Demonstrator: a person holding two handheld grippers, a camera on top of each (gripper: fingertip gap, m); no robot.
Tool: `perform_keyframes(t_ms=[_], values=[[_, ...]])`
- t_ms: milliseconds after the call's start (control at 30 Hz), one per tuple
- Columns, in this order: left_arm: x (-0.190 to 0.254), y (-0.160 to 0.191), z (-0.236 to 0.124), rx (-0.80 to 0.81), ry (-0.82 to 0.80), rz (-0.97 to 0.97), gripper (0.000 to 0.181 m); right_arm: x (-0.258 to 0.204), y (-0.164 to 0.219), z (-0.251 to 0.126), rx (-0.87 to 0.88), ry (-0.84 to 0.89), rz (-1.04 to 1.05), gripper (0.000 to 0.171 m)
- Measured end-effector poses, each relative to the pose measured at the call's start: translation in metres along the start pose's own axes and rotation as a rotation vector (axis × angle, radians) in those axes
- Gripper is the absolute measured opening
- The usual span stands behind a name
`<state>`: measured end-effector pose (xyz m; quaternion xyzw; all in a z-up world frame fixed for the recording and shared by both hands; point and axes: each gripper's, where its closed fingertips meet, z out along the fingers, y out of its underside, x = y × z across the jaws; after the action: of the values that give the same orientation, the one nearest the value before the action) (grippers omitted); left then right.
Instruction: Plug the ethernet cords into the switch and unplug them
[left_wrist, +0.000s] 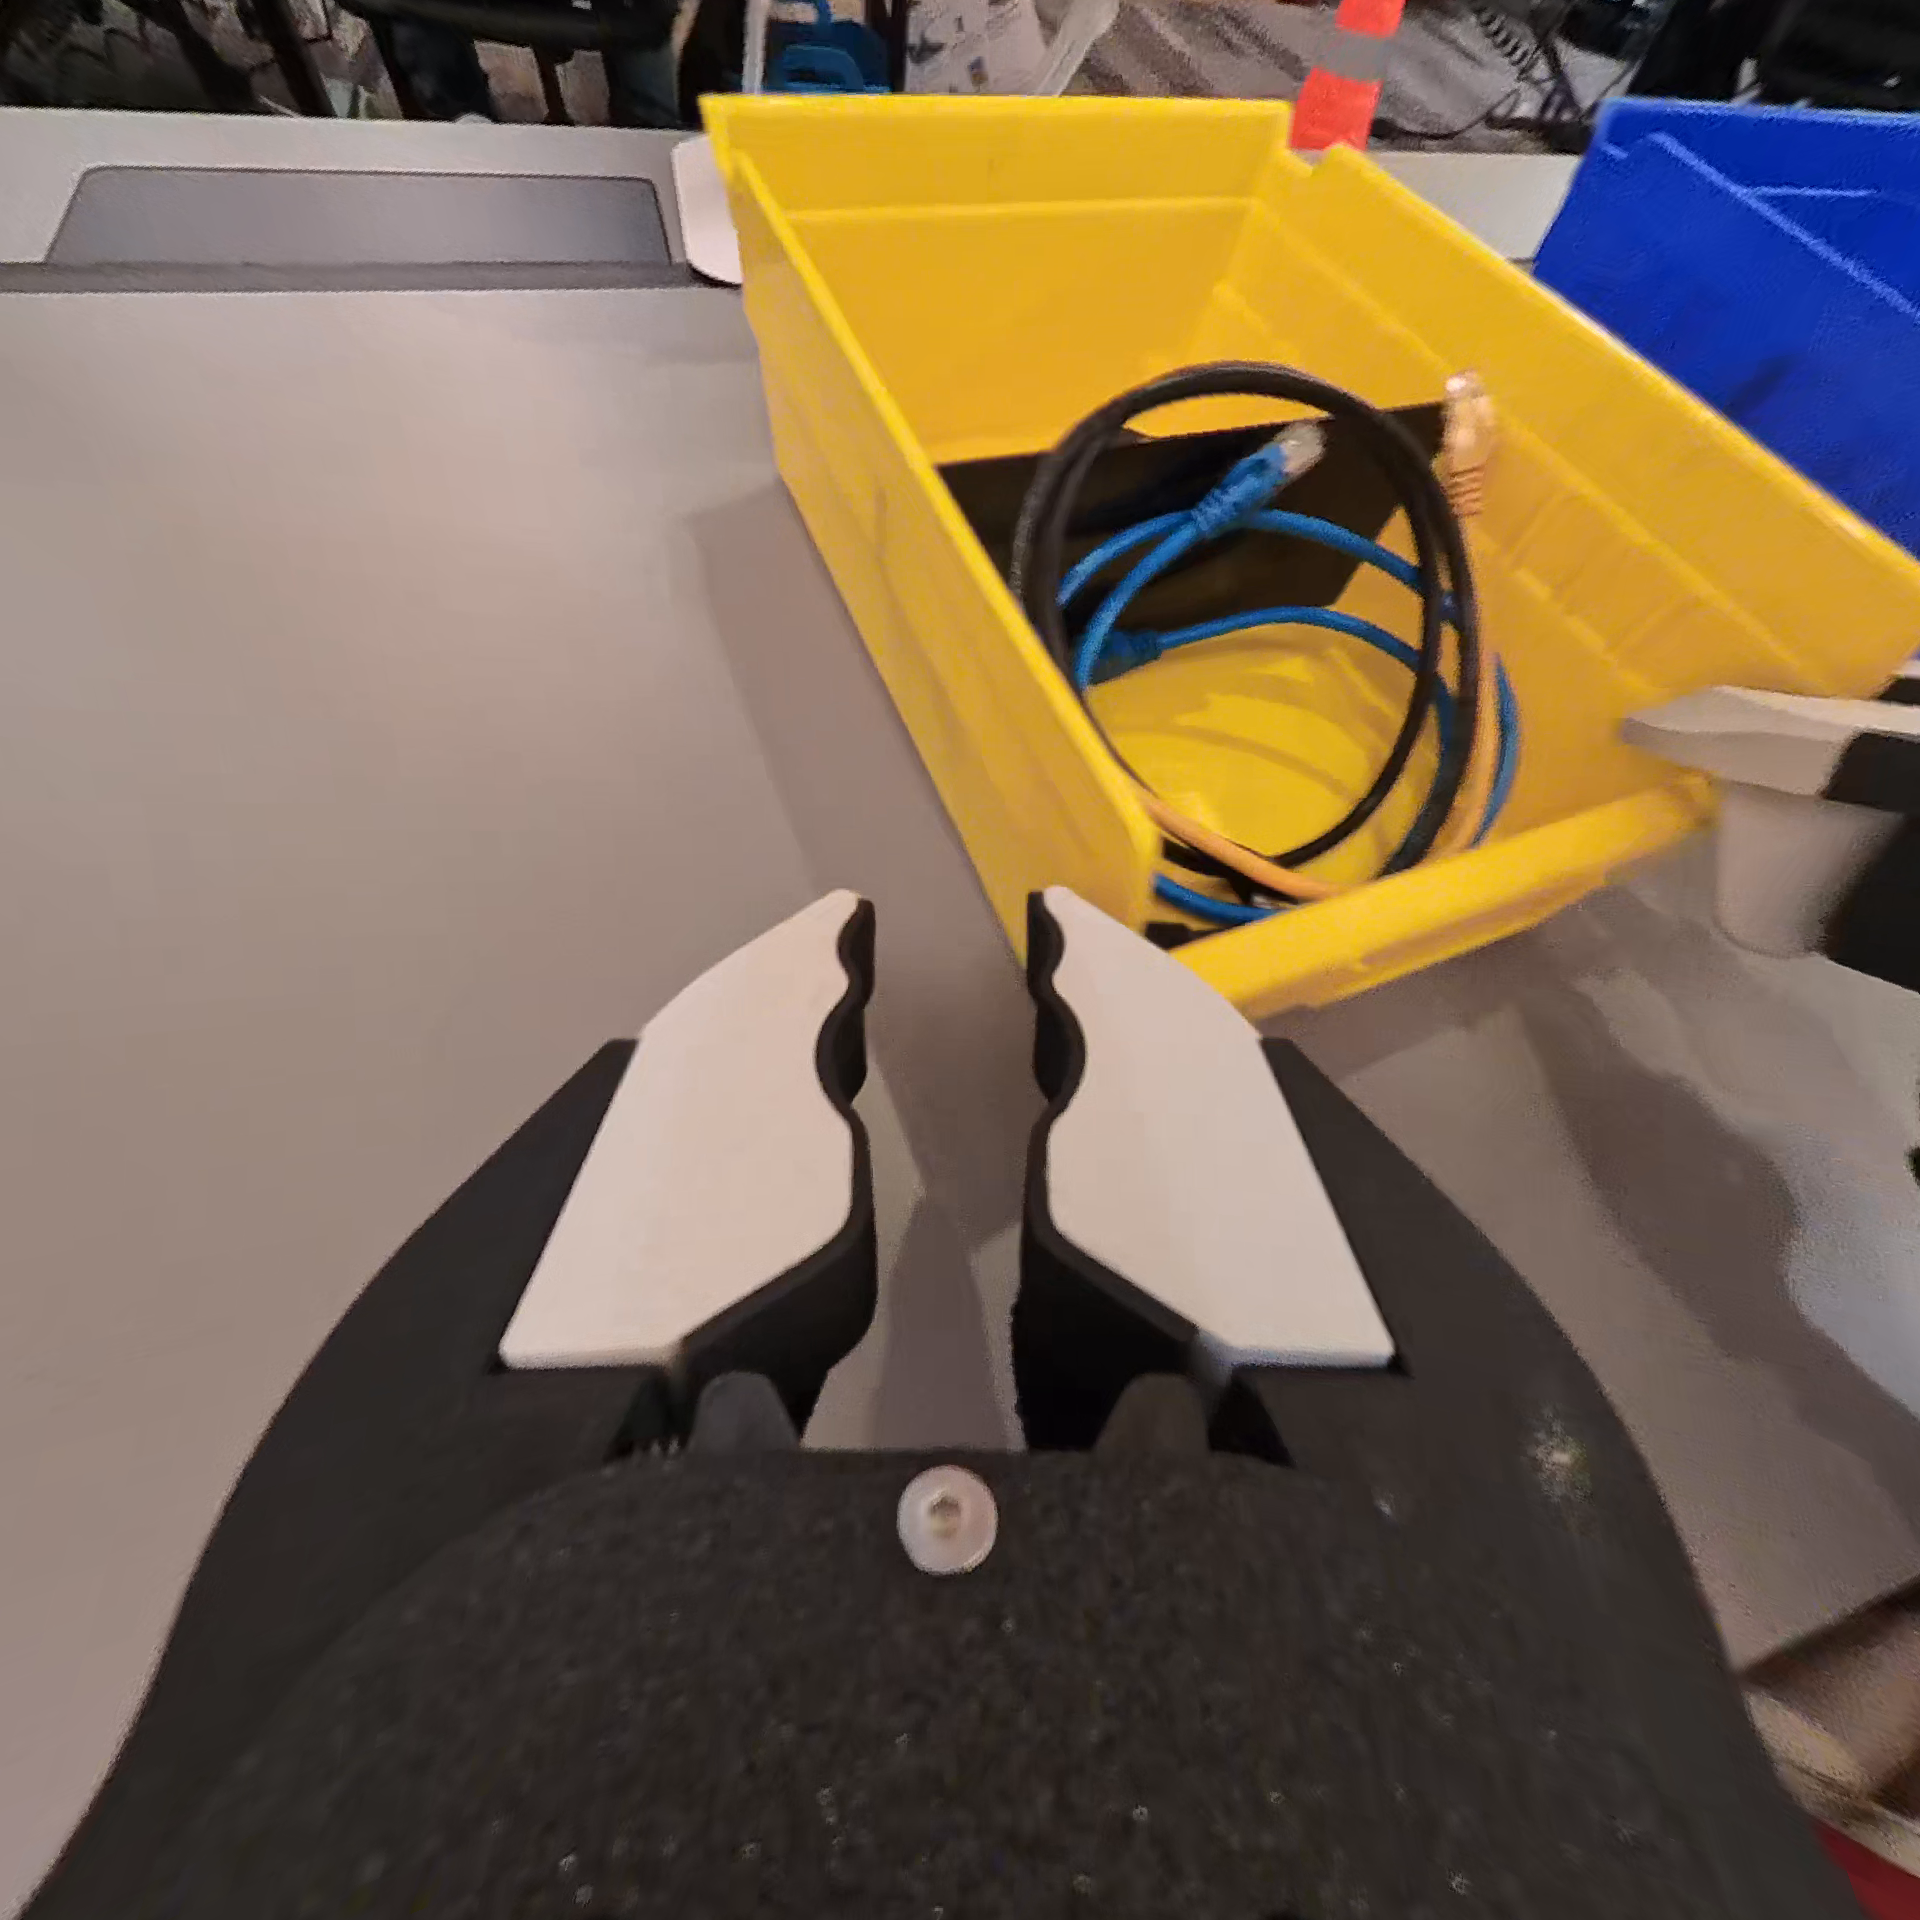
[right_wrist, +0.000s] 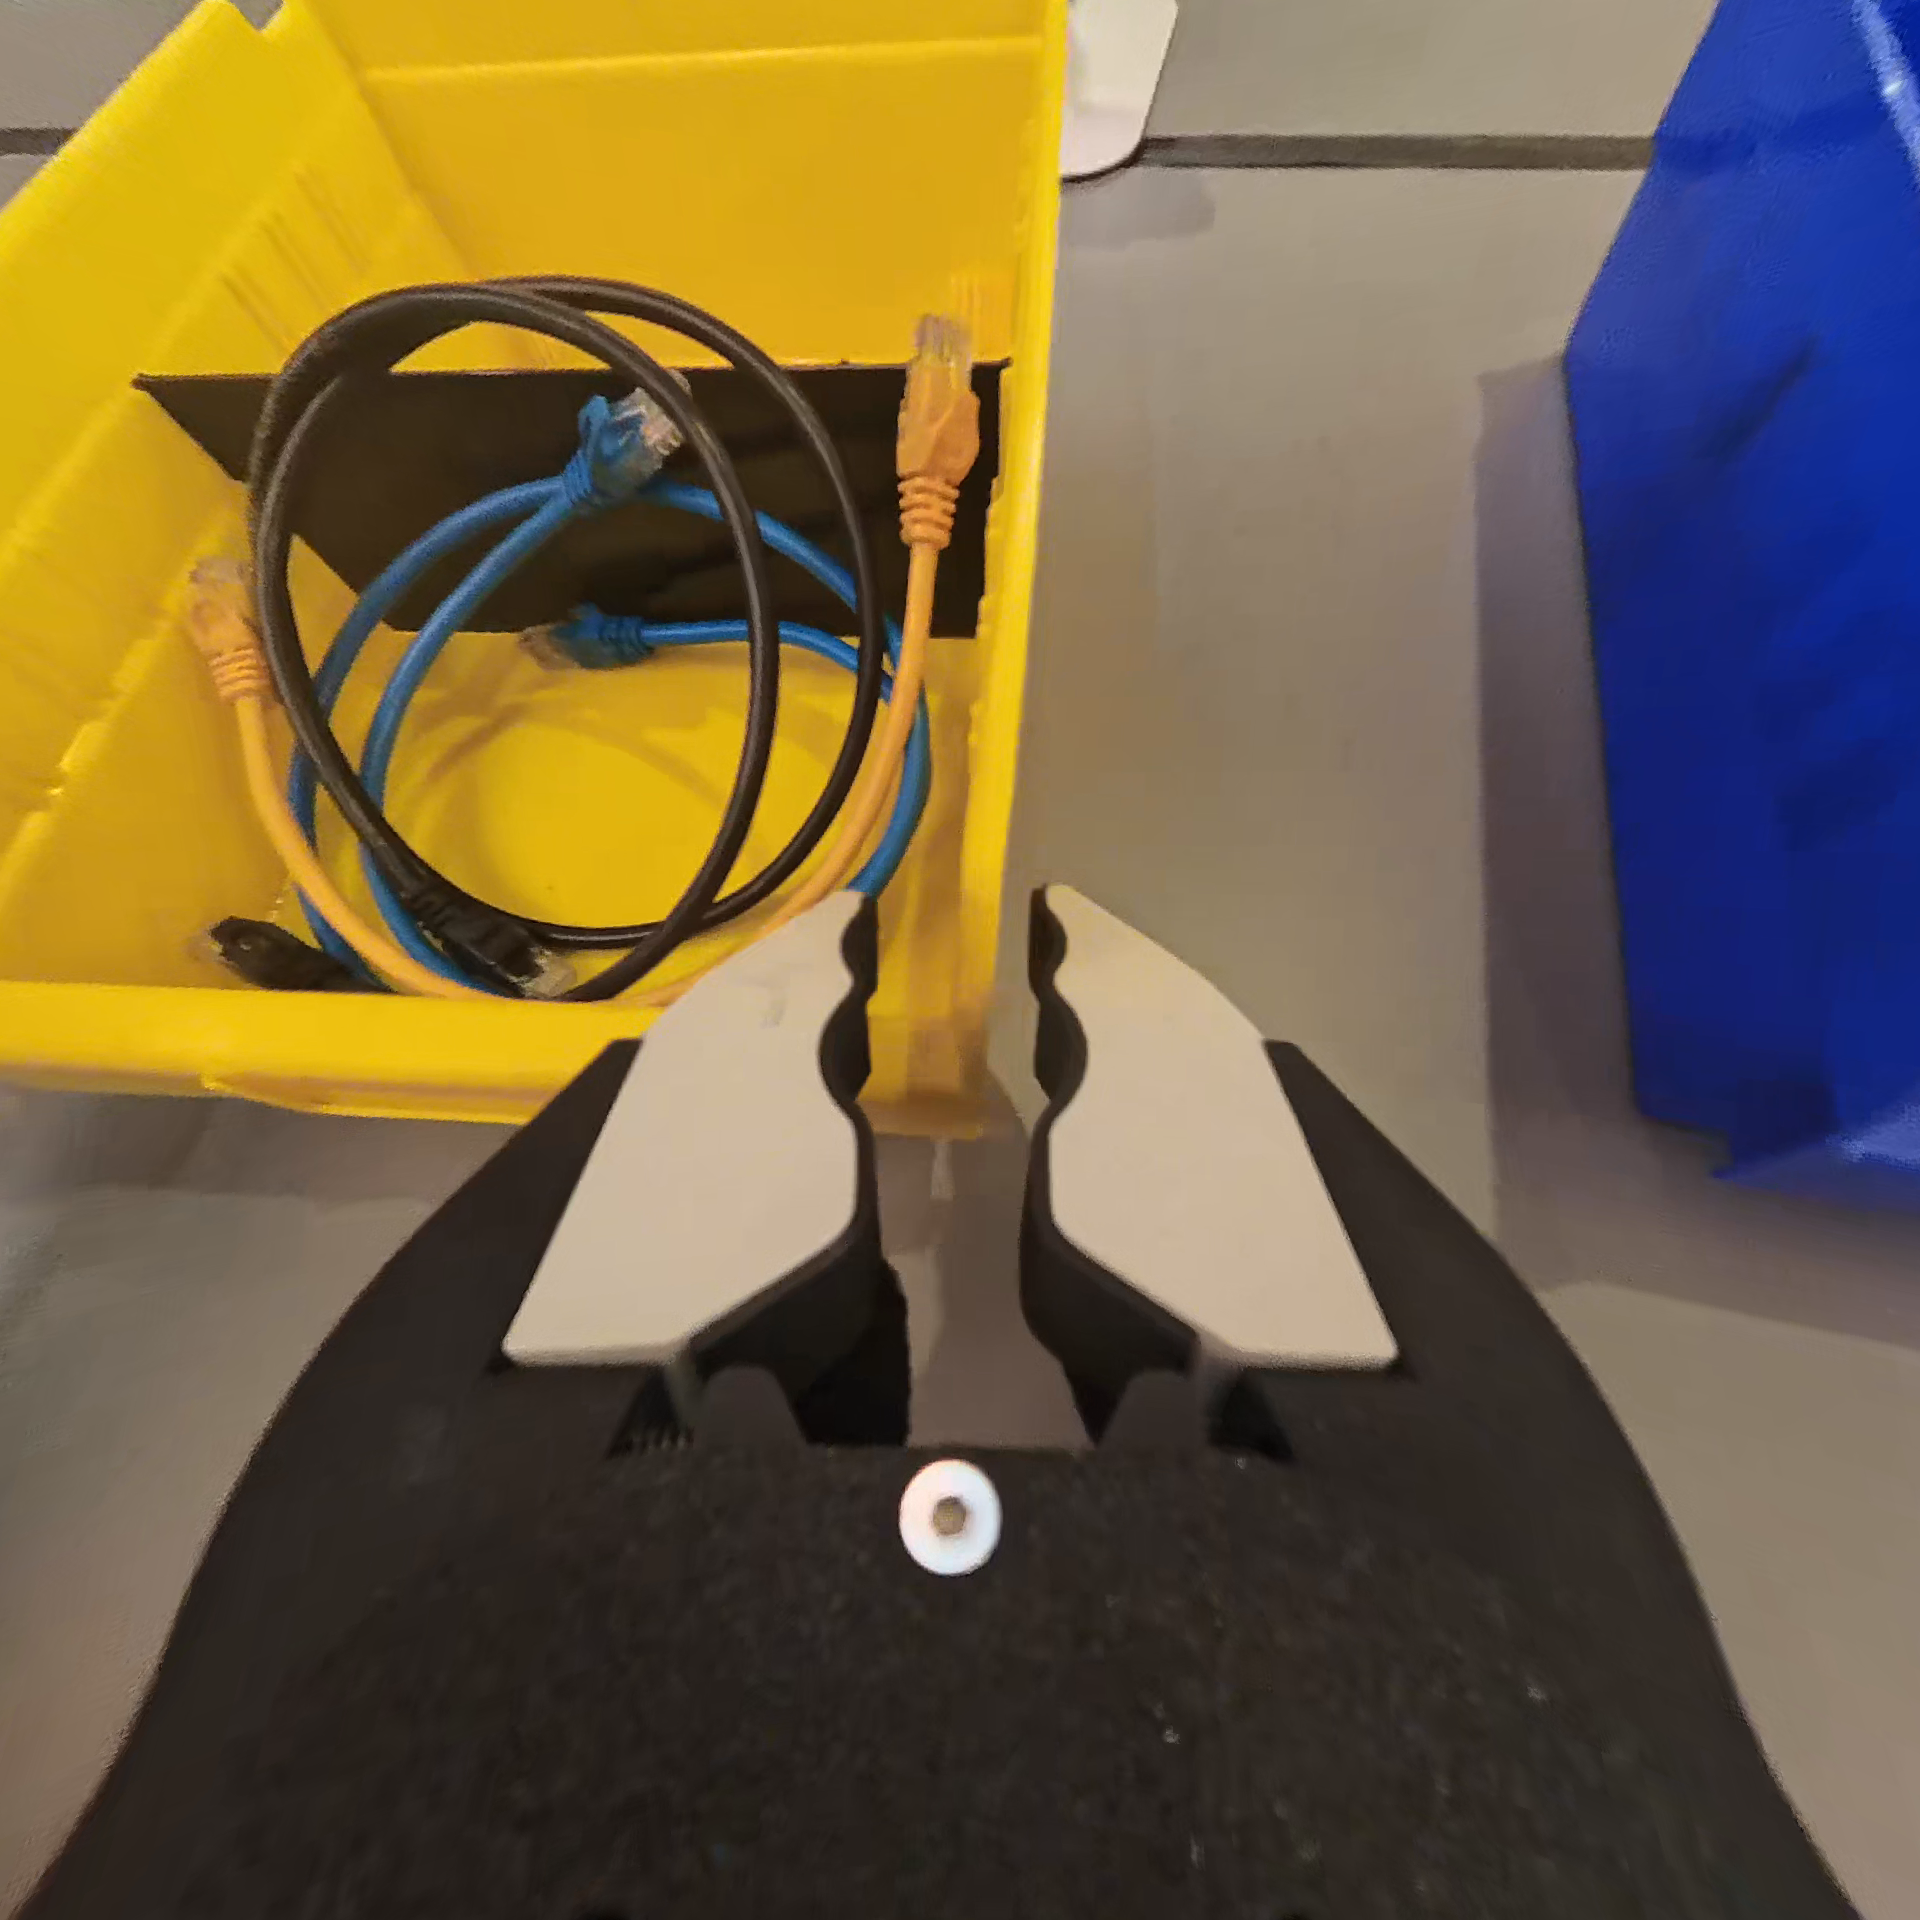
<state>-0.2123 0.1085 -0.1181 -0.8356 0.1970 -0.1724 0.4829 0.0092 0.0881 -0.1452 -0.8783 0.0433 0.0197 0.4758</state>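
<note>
Both my left tongs (left_wrist: 951, 925) and right tongs (right_wrist: 951, 925) are slightly apart and empty, hovering over the worktop (left_wrist: 364, 675) just near the yellow bin (right_wrist: 727, 187). I'd reach the right tongs in for the orange cord (right_wrist: 914, 665), pinching its boot crosswise; that plug (right_wrist: 940, 416) stands upright against the bin's right wall, tip pointing far, long axis near-to-far.

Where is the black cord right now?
The looped black ethernet cord lies inside the yellow plastic bin, tangled with the blue and orange cords, left of the blue bin.
</note>
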Motion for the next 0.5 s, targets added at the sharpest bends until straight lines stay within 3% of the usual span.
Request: perform_keyframes(t_ms=[100,233,333,500], values=[[0.014,0.000,0.002,0.041,-0.043,0.009,0.015,0.005,0.001,0.003,0.001,0.015,-0.012,0.026],[0.009,-0.002,0.018,-0.001,-0.112,0.025,0.026,0.012,0.000,0.008,-0.004,0.034,0.001,0.022],[0.011,0.001,0.001,-0.017,-0.061,-0.006,0.044,0.014,-0.009,0.005,0.005,0.017,0.007,0.022],[0.044,-0.006,-0.019,0.051,0.062,-0.092,0.042,0.001,-0.015,0.000,0.021,-0.067,0.006,0.023]])
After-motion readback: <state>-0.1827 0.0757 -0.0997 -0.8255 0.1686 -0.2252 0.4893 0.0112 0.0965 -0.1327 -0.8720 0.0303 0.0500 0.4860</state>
